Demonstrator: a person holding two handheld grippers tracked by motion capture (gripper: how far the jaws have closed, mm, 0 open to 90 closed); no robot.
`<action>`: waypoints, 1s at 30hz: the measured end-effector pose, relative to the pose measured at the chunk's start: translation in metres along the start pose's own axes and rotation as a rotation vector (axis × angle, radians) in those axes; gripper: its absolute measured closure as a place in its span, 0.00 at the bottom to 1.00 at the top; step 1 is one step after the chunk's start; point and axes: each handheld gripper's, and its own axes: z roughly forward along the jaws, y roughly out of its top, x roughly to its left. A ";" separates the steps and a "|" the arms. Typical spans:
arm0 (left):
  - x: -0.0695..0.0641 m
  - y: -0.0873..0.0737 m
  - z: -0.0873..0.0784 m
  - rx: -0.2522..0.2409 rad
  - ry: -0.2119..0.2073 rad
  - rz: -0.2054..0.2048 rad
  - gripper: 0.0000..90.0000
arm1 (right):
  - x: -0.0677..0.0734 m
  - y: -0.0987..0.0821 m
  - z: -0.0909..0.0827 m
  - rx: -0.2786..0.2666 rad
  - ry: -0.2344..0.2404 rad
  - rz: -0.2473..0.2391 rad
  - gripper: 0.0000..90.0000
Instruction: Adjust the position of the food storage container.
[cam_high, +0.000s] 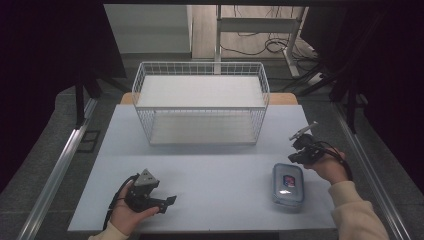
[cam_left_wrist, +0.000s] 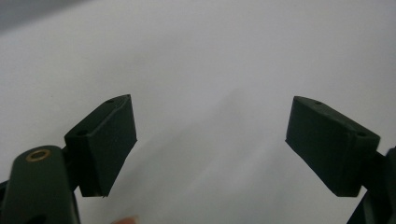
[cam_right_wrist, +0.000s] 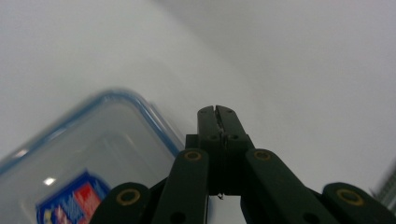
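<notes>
Left gripper (cam_high: 167, 201) sits nearest, low over the desk's (cam_high: 210, 170) near-left part, jaws spread wide with nothing between them (left gripper view shows bare desk surface (cam_left_wrist: 210, 70) in the gap). It points right, towards the container but well apart from it.

Right gripper (cam_high: 296, 146) is the closer tool: near the desk's right edge, just beyond the container's far end. Jaws pressed together, holding nothing; in the right gripper view (cam_right_wrist: 217, 111) the pads meet flat.

Clear plastic container (cam_high: 288, 184) with blue-rimmed lid and a red-and-blue label lies flat near the near-right corner. Long axis runs roughly near-to-far, parallel with the right edge. From the right gripper it lies towards the person and slightly left; the right gripper view has its rounded corner (cam_right_wrist: 116, 135) just beside the closed tips, to their left.

Wire basket (cam_high: 201, 102) stands at the far edge, centred, nothing inside that I can see.

Judgement: right hand takes it. Jaws must open first, then close across the short axis from the far end.
</notes>
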 end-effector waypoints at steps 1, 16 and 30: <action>0.000 0.000 0.000 0.000 -0.002 0.002 0.18 | -0.001 -0.005 -0.005 -0.007 -0.016 0.019 0.99; -0.004 0.001 -0.001 -0.003 -0.009 0.020 0.18 | 0.004 -0.059 -0.007 0.054 -0.018 0.175 0.99; 0.004 0.000 -0.002 -0.002 0.007 0.000 0.18 | 0.024 -0.011 0.012 0.084 0.012 0.085 0.99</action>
